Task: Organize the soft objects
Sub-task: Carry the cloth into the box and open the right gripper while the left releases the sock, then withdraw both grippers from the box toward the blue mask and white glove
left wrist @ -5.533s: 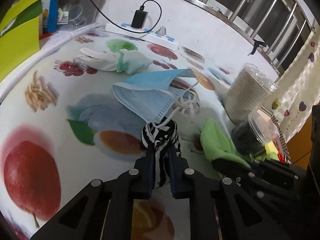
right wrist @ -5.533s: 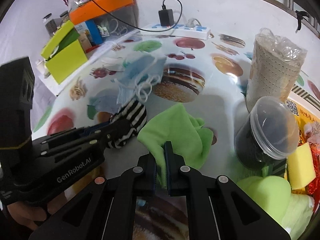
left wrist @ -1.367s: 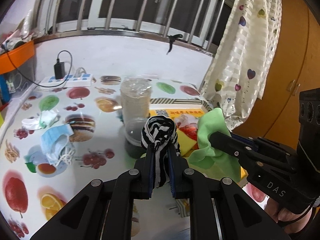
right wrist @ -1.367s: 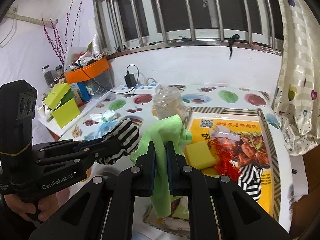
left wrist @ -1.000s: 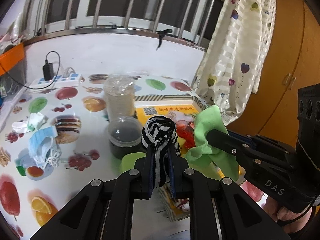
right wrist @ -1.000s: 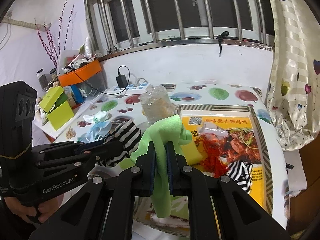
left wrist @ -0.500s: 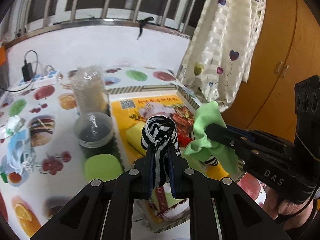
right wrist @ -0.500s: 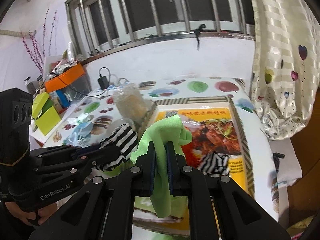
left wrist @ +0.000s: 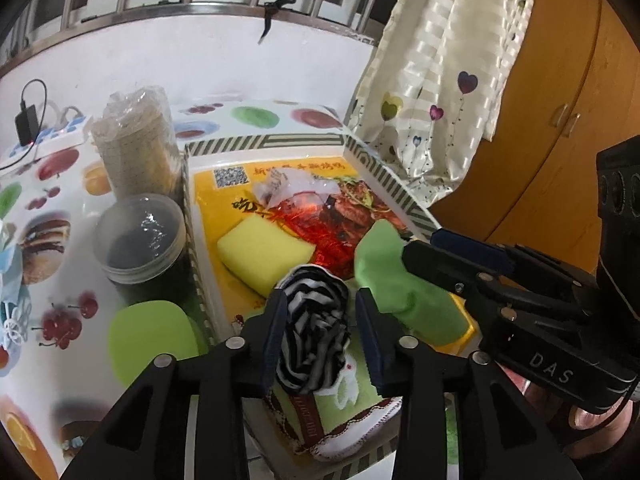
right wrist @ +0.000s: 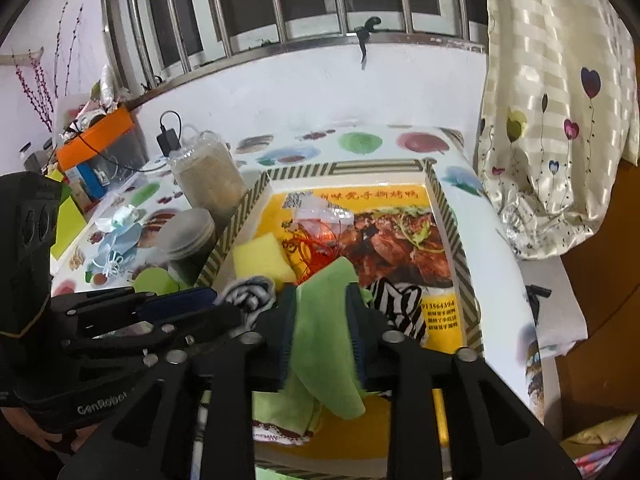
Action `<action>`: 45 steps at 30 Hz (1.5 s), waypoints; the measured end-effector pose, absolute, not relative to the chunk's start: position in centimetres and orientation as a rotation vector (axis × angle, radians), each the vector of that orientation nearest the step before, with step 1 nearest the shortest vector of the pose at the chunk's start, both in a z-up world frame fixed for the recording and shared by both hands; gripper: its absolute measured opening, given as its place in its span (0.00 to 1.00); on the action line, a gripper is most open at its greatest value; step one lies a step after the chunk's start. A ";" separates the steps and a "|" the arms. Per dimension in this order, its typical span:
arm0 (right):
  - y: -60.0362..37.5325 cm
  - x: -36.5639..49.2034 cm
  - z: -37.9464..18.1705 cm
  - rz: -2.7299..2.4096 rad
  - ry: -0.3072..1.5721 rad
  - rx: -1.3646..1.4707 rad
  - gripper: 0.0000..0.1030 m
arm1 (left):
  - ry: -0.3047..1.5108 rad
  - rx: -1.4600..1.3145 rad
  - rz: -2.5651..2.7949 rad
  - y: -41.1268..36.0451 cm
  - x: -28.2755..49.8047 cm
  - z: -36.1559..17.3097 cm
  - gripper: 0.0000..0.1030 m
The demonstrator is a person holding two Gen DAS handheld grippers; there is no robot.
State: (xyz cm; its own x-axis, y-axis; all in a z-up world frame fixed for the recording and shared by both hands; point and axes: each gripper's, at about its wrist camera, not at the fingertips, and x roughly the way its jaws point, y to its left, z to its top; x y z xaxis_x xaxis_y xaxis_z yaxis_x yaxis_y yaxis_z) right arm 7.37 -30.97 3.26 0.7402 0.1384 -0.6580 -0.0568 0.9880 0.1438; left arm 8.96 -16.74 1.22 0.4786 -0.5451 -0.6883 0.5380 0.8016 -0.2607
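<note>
Moved: both grippers, carried from the fruit-print table (left wrist: pixel 56 240) to above the striped-rim box (left wrist: pixel 384 176); jaws lately opening.
Box: yellow printed floor, holding yellow sponge (left wrist: pixel 262 252), clear wrapper (left wrist: pixel 288 188), second striped cloth (right wrist: pixel 400 304), trimmed green towel (left wrist: pixel 352 396).
Right gripper (right wrist: pixel 320 328): jaws spread; green cloth (right wrist: pixel 324 332) draped loose between them, over the box.
Left gripper (left wrist: pixel 320 328): jaws spread, no longer pinching; striped sock (left wrist: pixel 312 328) bunched between, above the towel.
Beside box: wrapped cup stack (left wrist: pixel 136 148), lidded dark tub (left wrist: pixel 140 236), green pad (left wrist: pixel 152 340).
Obstruction: gripper frames mask the box's near end.
</note>
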 end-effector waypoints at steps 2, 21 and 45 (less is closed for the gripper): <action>-31.0 7.2 3.6 0.106 0.716 0.120 0.40 | 0.831 -0.010 -0.663 -16.5 8.7 1.7 0.34; -22.9 7.5 6.7 0.278 0.650 0.046 0.40 | 0.724 -0.102 -0.464 -6.3 7.7 4.8 0.34; -7.9 13.2 3.6 0.557 0.743 0.030 0.40 | 0.752 -0.202 -0.153 9.6 9.7 1.7 0.34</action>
